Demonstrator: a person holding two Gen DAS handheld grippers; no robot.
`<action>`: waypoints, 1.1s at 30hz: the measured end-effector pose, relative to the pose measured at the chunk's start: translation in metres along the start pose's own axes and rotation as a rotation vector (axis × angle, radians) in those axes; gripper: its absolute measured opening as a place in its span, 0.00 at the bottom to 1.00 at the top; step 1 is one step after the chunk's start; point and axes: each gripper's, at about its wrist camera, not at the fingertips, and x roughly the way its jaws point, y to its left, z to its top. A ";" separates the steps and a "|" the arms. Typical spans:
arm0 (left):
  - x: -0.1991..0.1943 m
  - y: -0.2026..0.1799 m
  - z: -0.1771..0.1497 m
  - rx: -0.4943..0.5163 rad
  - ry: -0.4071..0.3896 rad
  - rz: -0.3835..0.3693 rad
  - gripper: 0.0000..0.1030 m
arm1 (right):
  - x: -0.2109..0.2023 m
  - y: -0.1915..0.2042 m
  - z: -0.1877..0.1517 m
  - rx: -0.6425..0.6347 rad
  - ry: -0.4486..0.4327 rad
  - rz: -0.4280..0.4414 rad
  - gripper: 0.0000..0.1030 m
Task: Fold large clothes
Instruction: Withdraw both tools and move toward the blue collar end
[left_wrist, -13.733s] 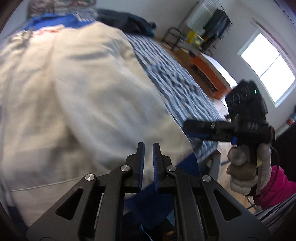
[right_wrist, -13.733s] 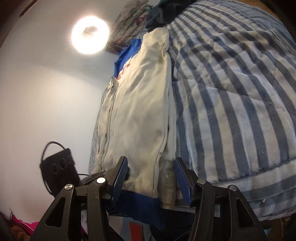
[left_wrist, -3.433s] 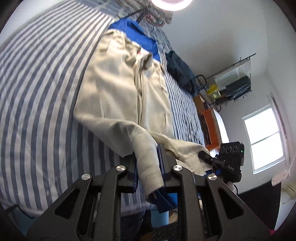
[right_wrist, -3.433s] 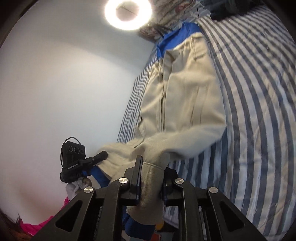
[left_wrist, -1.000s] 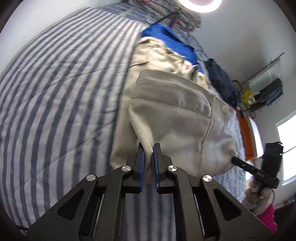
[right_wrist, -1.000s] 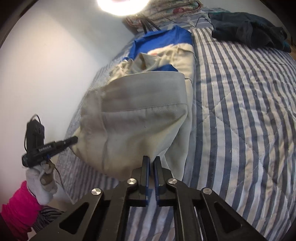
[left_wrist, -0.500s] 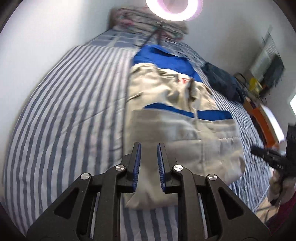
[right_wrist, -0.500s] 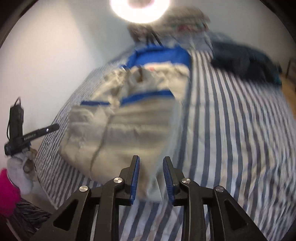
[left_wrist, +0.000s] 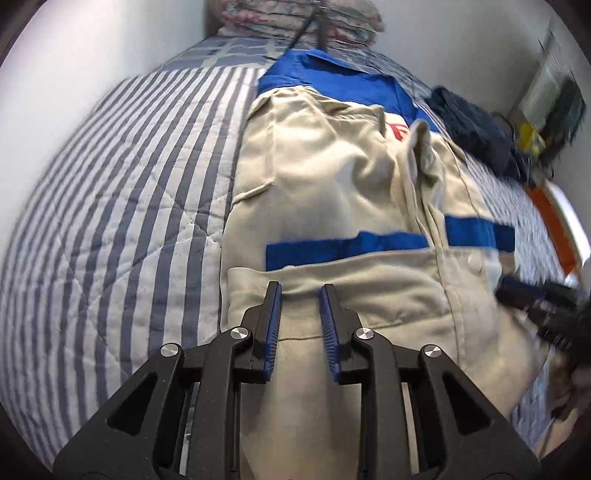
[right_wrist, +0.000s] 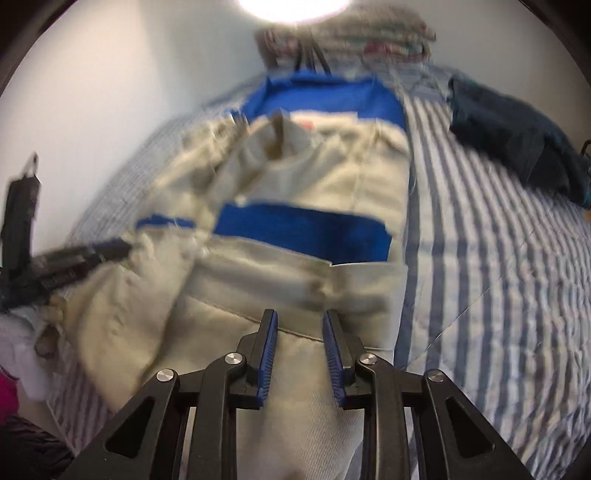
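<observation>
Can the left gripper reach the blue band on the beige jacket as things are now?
Probably yes. The left gripper is open and empty over the jacket, and the blue band lies uncovered just ahead of its tips, with nothing between them.

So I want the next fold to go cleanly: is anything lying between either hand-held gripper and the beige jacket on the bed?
Nothing visible. The beige jacket lies directly under the open left hand-held gripper and right hand-held gripper. The dark clothes sit apart on the striped bedspread.
</observation>
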 end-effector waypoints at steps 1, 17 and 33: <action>0.000 0.003 0.001 -0.037 0.003 -0.013 0.23 | 0.001 0.007 0.001 -0.032 0.008 -0.034 0.24; -0.157 -0.011 0.008 0.029 -0.207 -0.061 0.23 | -0.152 0.024 0.021 0.032 -0.217 -0.001 0.26; -0.355 -0.038 0.108 0.129 -0.487 -0.110 0.23 | -0.333 0.052 0.094 -0.095 -0.430 -0.131 0.31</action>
